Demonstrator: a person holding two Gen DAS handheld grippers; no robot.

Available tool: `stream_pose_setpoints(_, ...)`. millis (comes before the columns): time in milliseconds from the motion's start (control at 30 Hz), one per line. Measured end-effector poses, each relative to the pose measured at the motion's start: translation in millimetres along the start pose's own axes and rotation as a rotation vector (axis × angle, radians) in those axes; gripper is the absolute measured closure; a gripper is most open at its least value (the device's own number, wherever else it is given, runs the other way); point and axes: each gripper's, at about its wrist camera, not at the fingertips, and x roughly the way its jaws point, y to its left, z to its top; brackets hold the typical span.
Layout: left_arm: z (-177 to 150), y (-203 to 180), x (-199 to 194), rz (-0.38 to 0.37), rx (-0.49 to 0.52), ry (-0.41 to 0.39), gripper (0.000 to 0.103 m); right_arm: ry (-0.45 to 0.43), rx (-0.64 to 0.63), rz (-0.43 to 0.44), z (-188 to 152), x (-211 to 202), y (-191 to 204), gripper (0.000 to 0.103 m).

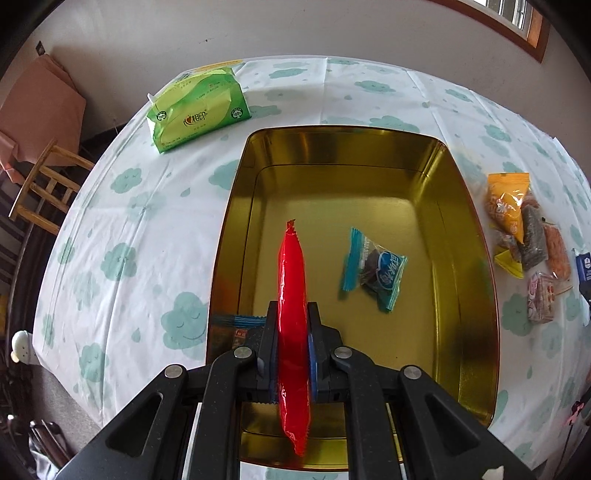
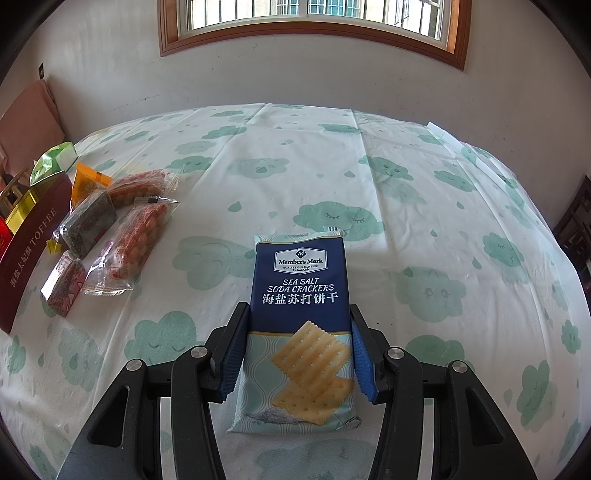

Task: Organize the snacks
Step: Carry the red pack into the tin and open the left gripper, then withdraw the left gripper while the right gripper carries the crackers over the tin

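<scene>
Only the left wrist view shows the left tongs [image 1: 291, 332] pinching a red packet [image 1: 293, 332] over the gold tin [image 1: 476, 229]; the right view shows the right tongs [image 2: 297, 350] clamping a cracker pack [image 2: 301, 295] above the bench [image 2: 406, 206].

Wrapped candy [image 1: 373, 269] lies in the tin [image 1: 236, 206]; snack pile [image 1: 524, 236] lies right of it.

We see a home dining room. A cloud-print tablecloth [image 2: 369, 192] covers the table, beside a wooden chair [image 1: 44, 184] and a wood-framed window [image 2: 314, 33].
</scene>
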Motion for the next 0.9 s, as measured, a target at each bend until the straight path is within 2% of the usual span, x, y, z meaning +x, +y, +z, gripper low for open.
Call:
stream_pose_setpoints(200,-3,-11,6,0.033,0.043,0.009,0.092,0.0,-0.001,0.001,0,0,0,0.05)
stream_pose_setpoints(267,-4,-12,6,0.029,0.034,0.012,0.087,0.0,0.0,0.0,0,0,0,0.05)
stream_pose_setpoints(333,-4,-13,6,0.018,0.029,0.015,0.087,0.0,0.0,0.001,0,0,0,0.05)
stream_pose_setpoints(400,-5,-16,5,-0.002,0.034,0.016,0.078,0.0,0.0,0.001,0,1,-1,0.049)
stream_pose_setpoints(467,-7,-20,2,-0.015,0.041,0.008,0.06,0.001,0.001,0.0,0,1,-1,0.049)
stream_pose_setpoints(633,-8,-31,-10,-0.031,0.063,-0.022,0.057,0.001,0.0,-0.001,0,1,-1,0.047)
stream_pose_setpoints(900,-13,-23,-26,-0.067,-0.002,-0.052,0.054,0.026,0.003,-0.008,3,2,0,0.047)
